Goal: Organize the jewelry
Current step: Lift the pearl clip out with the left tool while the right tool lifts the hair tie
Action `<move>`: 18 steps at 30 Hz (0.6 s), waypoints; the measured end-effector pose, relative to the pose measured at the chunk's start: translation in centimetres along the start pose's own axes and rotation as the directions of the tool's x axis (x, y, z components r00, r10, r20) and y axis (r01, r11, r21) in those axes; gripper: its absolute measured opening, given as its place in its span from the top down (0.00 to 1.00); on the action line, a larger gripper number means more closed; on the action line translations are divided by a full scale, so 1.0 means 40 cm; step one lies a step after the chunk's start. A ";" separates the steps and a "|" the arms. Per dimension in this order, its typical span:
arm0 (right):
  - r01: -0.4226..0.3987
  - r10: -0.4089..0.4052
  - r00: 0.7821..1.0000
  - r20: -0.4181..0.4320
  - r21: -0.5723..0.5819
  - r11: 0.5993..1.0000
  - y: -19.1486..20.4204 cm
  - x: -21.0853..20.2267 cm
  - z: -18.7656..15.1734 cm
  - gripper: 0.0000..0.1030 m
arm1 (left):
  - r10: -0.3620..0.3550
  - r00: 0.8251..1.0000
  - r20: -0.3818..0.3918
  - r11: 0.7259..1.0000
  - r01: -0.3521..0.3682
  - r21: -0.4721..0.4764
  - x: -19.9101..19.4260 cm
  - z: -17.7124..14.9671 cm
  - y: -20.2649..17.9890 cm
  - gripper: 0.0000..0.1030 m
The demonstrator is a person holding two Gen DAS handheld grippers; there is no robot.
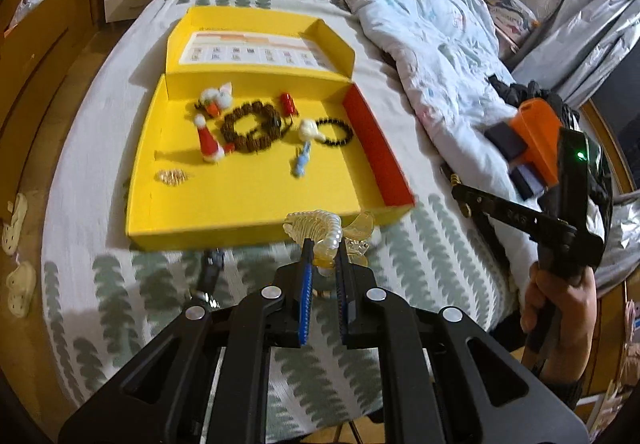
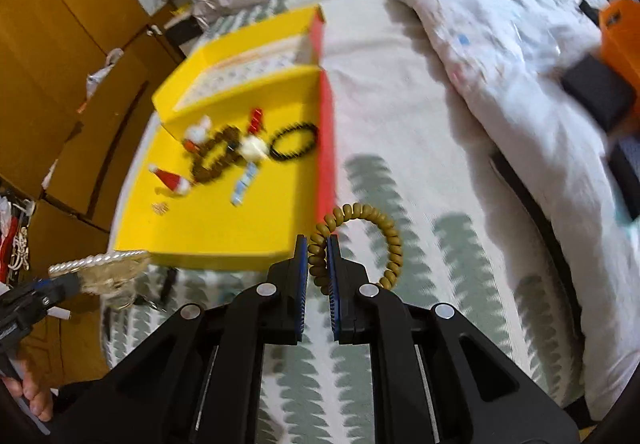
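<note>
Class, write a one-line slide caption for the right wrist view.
Right hand-held gripper carries an olive coil bracelet toward the yellow box.

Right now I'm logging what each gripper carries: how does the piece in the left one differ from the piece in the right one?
The hair clip in the left gripper is clear yellowish plastic edged with pearls; the bracelet in the right gripper is an olive-brown bead ring. The hair clip is a solid curved piece; the bracelet is an open loop gripped on one side. Both are held off the bed, near the yellow box.
</note>
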State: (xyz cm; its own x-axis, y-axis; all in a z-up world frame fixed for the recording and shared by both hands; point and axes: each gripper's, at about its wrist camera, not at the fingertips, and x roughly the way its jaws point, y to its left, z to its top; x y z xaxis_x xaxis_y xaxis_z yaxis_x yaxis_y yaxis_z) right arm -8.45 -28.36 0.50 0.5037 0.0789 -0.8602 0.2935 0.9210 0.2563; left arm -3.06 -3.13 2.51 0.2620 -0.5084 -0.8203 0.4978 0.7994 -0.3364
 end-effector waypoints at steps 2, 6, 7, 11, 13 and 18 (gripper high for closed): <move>0.006 -0.006 1.000 -0.029 0.017 1.000 -0.026 0.022 -0.023 0.90 | 0.017 1.000 -0.013 1.000 -0.017 0.001 0.018 -0.021 -0.003 0.90; 0.016 -0.013 0.999 -0.053 0.044 0.999 -0.059 0.049 -0.050 0.90 | 0.060 0.997 -0.039 0.998 -0.060 -0.008 0.057 -0.058 0.008 0.90; 0.023 -0.020 0.998 -0.058 0.044 0.999 -0.064 0.052 -0.052 0.90 | 0.068 0.997 -0.041 0.998 -0.068 -0.009 0.062 -0.065 0.011 0.90; 0.022 -0.018 0.998 -0.068 0.048 0.999 -0.072 0.067 -0.047 0.90 | 0.107 0.993 -0.042 0.994 -0.107 -0.004 0.090 -0.088 0.019 0.90; 0.033 -0.029 0.997 -0.075 0.046 0.998 -0.075 0.082 -0.045 0.90 | 0.157 0.987 -0.037 0.988 -0.156 0.015 0.111 -0.099 0.015 0.90; 0.066 -0.061 0.991 -0.115 0.042 0.997 -0.088 0.131 -0.049 0.90 | 0.202 0.978 -0.054 0.979 -0.200 0.045 0.160 -0.133 0.010 0.90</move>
State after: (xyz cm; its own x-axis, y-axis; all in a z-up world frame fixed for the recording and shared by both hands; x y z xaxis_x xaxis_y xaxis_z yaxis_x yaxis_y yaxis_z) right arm -8.43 -30.43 -5.79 0.3882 0.0657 -0.9192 0.3602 0.9073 0.2170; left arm -5.58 -4.36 -5.32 0.3118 -0.3182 -0.8953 0.4725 0.8694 -0.1445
